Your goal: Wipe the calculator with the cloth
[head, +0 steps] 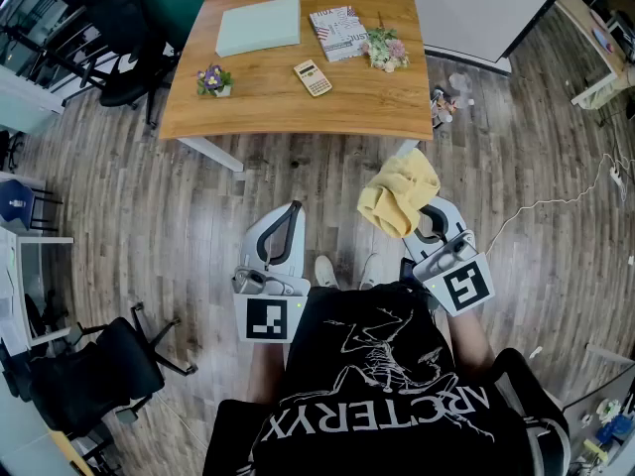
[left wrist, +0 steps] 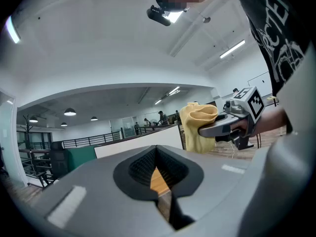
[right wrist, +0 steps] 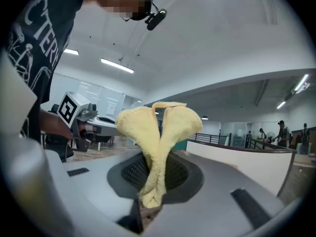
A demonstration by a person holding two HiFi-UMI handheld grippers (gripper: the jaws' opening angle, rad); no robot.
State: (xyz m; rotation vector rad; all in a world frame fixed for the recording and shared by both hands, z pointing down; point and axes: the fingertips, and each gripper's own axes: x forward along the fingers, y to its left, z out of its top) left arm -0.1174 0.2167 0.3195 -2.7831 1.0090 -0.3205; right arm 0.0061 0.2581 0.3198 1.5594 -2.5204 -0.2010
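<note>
The small beige calculator [head: 313, 77] lies flat near the middle of the wooden table [head: 288, 112], far ahead of both grippers. A crumpled yellow cloth [head: 399, 192] hangs in the air over the floor, with my right gripper [head: 425, 214] shut on it. In the right gripper view the cloth [right wrist: 159, 132] fans out above the clamped jaws. My left gripper [head: 294, 209] is held beside it at the left, shut with nothing in it. Its jaws [left wrist: 159, 177] show only a thin slit. The cloth [left wrist: 196, 125] also shows in the left gripper view.
On the table are a pale green pad [head: 258, 26], a printed booklet [head: 337, 32], a flower bunch [head: 386, 50] and a small potted flower [head: 213, 80]. Office chairs [head: 119, 53] stand left of the table and another chair [head: 94, 370] near me. A white board [head: 476, 13] leans at right.
</note>
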